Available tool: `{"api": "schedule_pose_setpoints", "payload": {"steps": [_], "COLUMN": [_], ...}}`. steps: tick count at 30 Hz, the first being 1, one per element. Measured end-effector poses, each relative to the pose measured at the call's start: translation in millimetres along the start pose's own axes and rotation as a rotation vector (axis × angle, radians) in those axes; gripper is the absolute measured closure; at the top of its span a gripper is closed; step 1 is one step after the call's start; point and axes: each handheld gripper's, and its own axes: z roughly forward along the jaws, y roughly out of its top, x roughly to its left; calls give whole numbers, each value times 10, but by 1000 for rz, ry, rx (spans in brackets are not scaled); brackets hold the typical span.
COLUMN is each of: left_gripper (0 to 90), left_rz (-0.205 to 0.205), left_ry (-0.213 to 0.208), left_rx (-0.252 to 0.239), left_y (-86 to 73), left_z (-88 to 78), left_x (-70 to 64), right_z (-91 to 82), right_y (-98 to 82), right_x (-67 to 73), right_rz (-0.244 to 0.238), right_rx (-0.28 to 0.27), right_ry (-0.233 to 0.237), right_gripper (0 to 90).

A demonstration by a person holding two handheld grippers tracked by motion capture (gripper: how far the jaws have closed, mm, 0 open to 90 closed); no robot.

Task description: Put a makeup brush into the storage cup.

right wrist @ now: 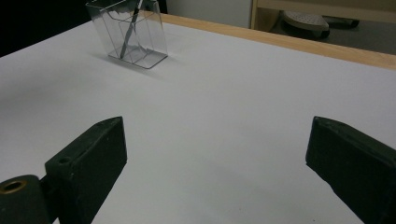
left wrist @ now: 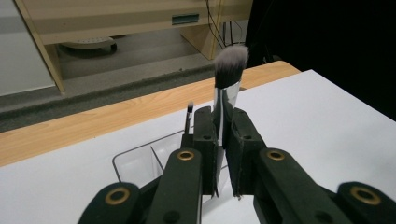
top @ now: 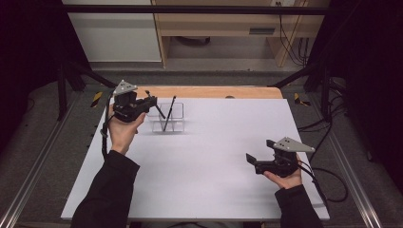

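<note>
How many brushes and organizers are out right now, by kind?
Makeup brushes: 2, a fluffy brush clamped in the left claw and a thin brush standing in the organizer.
Clear organizer: 1.
Total: 3.
</note>
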Motion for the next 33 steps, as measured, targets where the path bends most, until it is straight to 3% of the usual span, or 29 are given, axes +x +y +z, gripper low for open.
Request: {"api": "schedule_pose_setpoints", "payload": {"steps": [11,22,33], "left_gripper": [831,831,831], "left_rz": [6,12,4], "left_ry": [25,39,78], "left_rx": [4,17,47], "left_y": [110,122,80], "left_z": [116,242,310], "left_x": [38,43,154], "right_z": [8,15,16], "right_y": [3,0,0], "right_x": [5,4,5], "right_rz": [1,-2,-2], "right_rx": [-1,1,2], "right_ry": [3,5,5], "right_gripper": [56,56,56]}}
